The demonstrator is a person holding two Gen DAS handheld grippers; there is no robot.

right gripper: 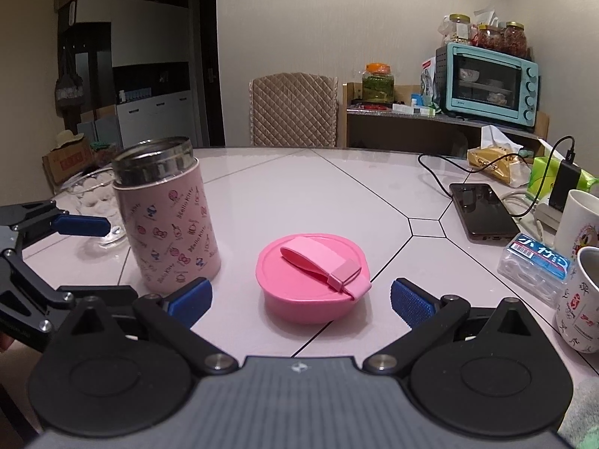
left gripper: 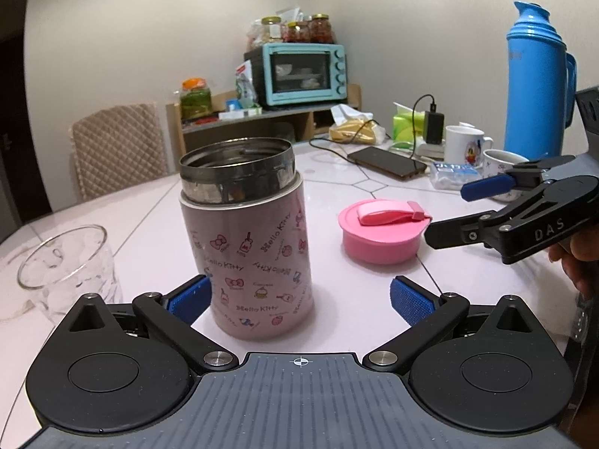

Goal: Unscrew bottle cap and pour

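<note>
A pink Hello Kitty flask [left gripper: 258,247] stands upright on the white table with its steel mouth uncovered; it also shows in the right wrist view [right gripper: 168,220]. Its pink cap [left gripper: 382,230] with a strap lies on the table to the flask's right, seen close in the right wrist view [right gripper: 310,280]. A clear glass [left gripper: 63,265] stands left of the flask. My left gripper [left gripper: 299,299] is open, its blue pads either side of the flask's base without touching. My right gripper [right gripper: 301,299] is open around the near side of the cap, apart from it.
A blue thermos [left gripper: 537,82], two mugs [left gripper: 464,146], a phone [right gripper: 483,209] with a charging cable, a floss-pick box [right gripper: 535,265] and tissue packs crowd the table's right side. A padded chair [right gripper: 294,108] and a shelf with a teal oven [right gripper: 490,86] stand behind.
</note>
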